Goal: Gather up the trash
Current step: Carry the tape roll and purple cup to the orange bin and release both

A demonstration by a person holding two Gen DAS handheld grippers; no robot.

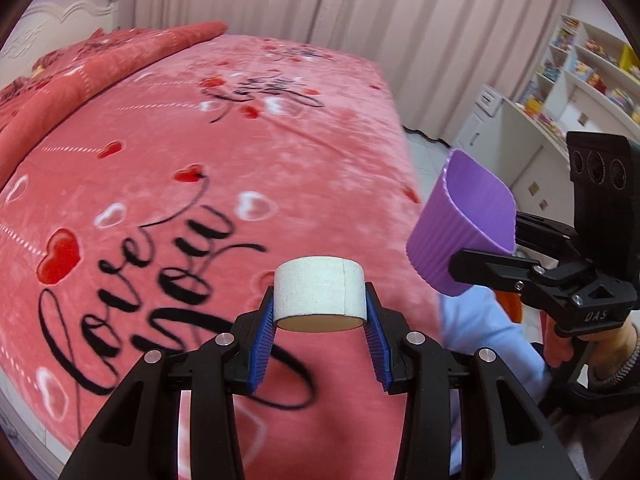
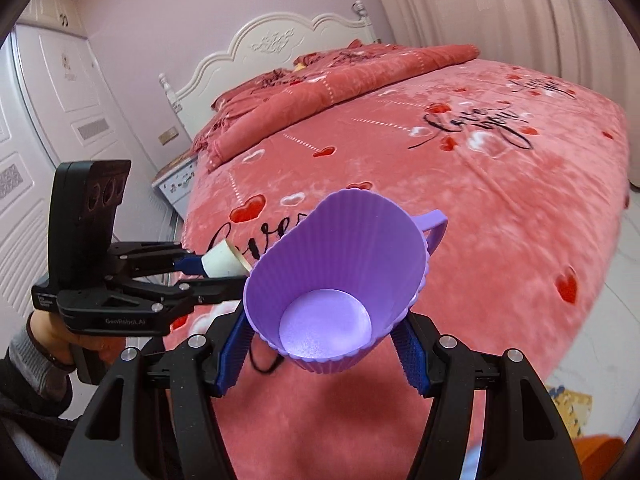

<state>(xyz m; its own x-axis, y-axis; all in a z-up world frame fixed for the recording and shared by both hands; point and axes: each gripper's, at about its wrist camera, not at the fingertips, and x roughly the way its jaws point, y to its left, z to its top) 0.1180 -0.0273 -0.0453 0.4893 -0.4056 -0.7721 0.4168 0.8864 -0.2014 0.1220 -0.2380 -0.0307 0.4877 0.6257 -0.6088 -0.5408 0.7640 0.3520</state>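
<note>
Two grippers held side by side above the near end of the bed

The left gripper (image 1: 320,312) has a tape roll (image 1: 320,294) between its jaws; the right gripper (image 2: 324,344) clasps a ribbed cup (image 2: 336,280) by its base, mouth tilted toward the camera. The roll sits just left of the cup's rim, near it. Both hang over the bed (image 2: 460,200). A folded quilt (image 2: 320,92) lies at the far end before the headboard (image 2: 276,48); a nightstand (image 2: 176,180) stands left of the bed, shelves (image 1: 580,80) to its right, curtains (image 1: 320,8) behind.
</note>
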